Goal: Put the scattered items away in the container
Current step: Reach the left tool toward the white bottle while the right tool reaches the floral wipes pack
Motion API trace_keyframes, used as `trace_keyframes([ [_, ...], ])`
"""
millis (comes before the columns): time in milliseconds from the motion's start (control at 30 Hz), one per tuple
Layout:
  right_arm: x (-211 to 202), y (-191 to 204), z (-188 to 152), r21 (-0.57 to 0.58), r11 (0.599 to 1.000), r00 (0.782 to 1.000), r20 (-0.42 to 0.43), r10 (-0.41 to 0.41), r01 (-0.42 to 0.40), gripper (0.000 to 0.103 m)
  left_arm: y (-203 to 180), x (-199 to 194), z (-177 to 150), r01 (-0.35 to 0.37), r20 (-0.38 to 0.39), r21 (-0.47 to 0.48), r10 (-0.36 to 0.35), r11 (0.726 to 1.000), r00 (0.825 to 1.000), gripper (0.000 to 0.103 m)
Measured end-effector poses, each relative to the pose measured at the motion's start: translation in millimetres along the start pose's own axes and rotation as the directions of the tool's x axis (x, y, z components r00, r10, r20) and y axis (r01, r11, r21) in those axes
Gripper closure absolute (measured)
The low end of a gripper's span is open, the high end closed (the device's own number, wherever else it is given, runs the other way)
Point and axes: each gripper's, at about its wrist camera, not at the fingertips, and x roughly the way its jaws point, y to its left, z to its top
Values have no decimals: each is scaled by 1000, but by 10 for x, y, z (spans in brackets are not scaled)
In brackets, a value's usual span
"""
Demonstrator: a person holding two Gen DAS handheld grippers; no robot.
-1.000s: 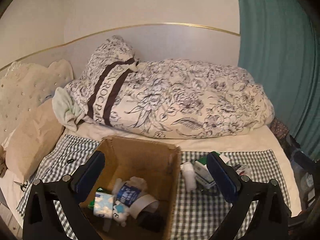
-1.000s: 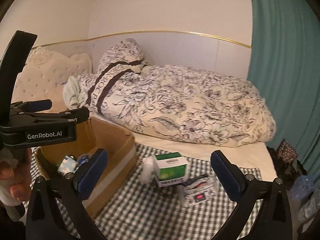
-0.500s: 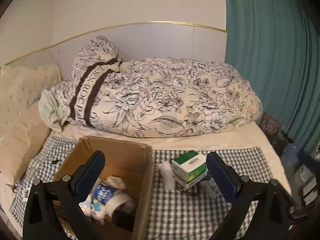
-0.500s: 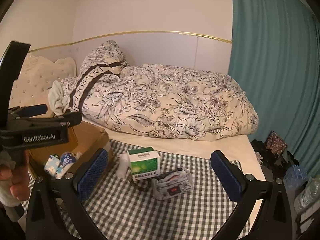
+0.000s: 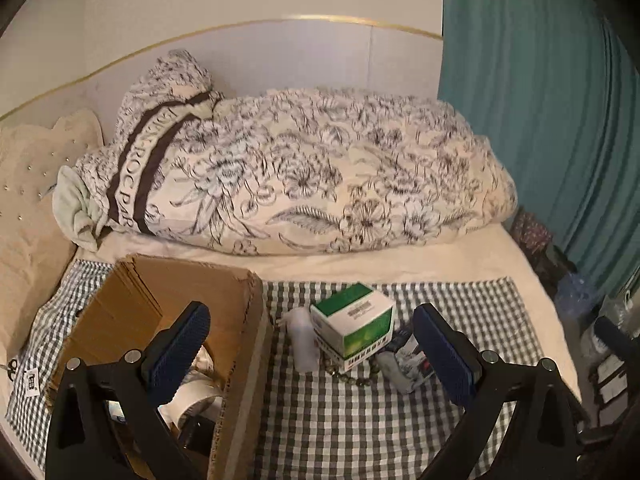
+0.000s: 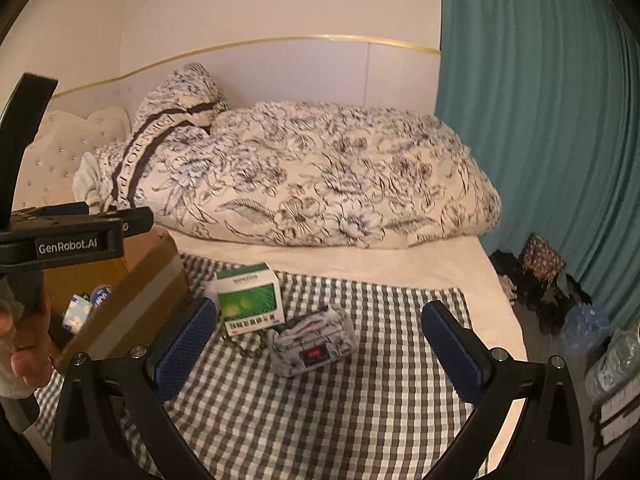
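A brown cardboard box (image 5: pixel 248 320) stands on the checked cloth at the left, with several small items inside; it also shows in the right wrist view (image 6: pixel 132 304). Right of it lie a white bottle (image 5: pixel 302 344), a green and white carton (image 5: pixel 354 330) (image 6: pixel 250 300), a dark bead chain (image 5: pixel 352 376) (image 6: pixel 248 348) and a printed packet (image 5: pixel 404 360) (image 6: pixel 316 340). My left gripper (image 5: pixel 316 356) is open and empty, hovering above the box edge and these items. My right gripper (image 6: pixel 320 352) is open and empty above the packet. The left gripper's body (image 6: pixel 68 236) shows at the left of the right wrist view.
A rolled floral duvet (image 5: pixel 312 172) and pillows (image 5: pixel 28 216) lie behind on the bed. A teal curtain (image 5: pixel 532 100) hangs at the right. Bags and bottles (image 6: pixel 584 320) sit on the floor past the bed's right edge.
Both grippers have moved to the right and lower toward the loose items; the box has slid to the left in both views. Both stay open.
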Motion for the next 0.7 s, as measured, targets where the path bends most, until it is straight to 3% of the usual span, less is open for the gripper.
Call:
trace_keyframes([
  [300, 399, -47, -200, 8, 1000, 997, -80, 16, -15, 0, -85, 451, -196, 38, -103, 5, -38, 999, 994, 0],
  [433, 563, -114, -310, 32, 999, 994, -105, 32, -28, 0, -191, 586, -297, 72, -105, 15, -70, 997, 992, 0],
  [600, 724, -194, -400, 58, 997, 991, -123, 49, -42, 0, -311, 788, -450, 64, -134, 60, -55, 996, 989, 27],
  [700, 824, -210, -455, 67, 996, 988, -140, 59, -50, 0, -313, 948, -580, 48, -159, 58, -38, 997, 987, 32],
])
